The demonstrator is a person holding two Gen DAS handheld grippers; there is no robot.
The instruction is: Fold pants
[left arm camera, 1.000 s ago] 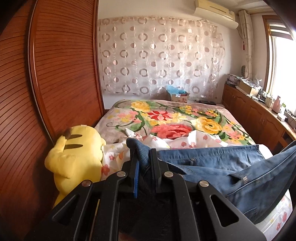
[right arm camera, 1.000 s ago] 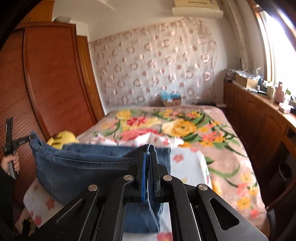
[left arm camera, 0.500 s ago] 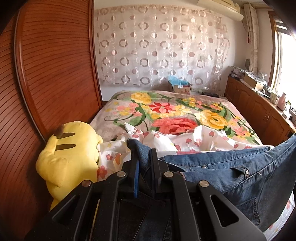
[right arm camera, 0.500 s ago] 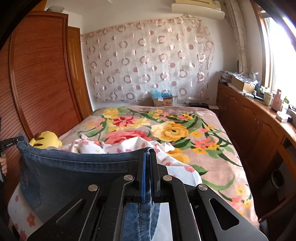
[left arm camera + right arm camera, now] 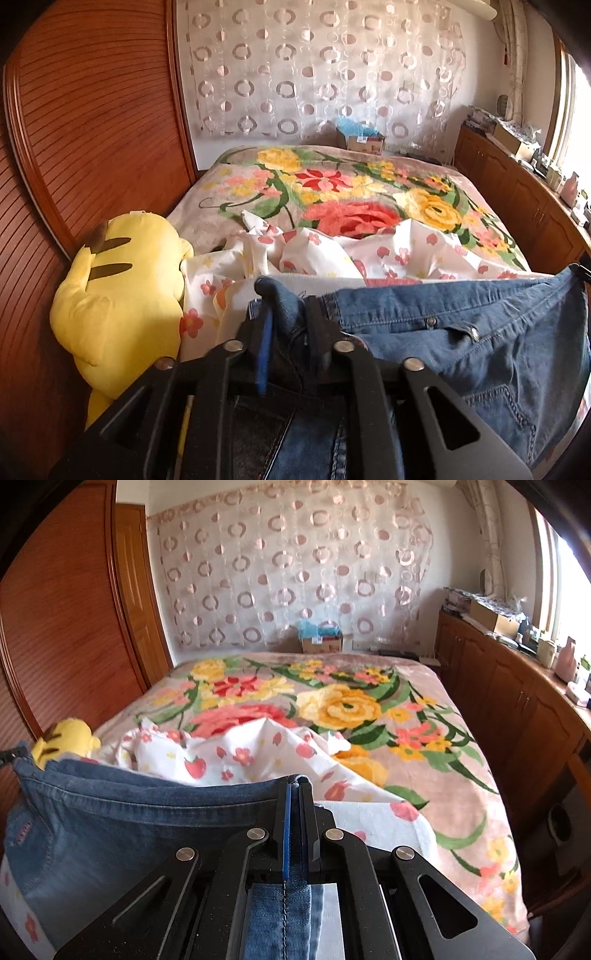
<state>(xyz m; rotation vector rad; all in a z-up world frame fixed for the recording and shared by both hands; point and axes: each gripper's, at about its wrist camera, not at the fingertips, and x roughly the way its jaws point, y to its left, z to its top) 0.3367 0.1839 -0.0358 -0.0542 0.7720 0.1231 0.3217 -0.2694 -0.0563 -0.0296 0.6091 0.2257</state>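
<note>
The left gripper [image 5: 286, 317], black with a blue pad on one finger, points level over the bed and is clamped on one end of the waistband of the blue denim jeans [image 5: 461, 332], a bunched fold of cloth pressed between its fingers. From there the waistband runs off to its right as a fairly taut band, with the rest of the denim hanging below it and behind the fingers. The right gripper [image 5: 294, 794] likewise points forward over the bed, its fingers pressed together on the other end of the waistband, a seamed strip of denim [image 5: 284, 915] passing back between them; the cloth stretches away to its left. Just ahead of both grippers lies a crumpled white sheet with red flower print [image 5: 332, 254], and beyond it a floral blanket in pink, yellow and green [image 5: 332, 701] covers the bed. To the left of the left gripper a yellow plush toy with brown stripes [image 5: 118, 295] leans against the slatted wooden wardrobe door [image 5: 92, 129].
</note>
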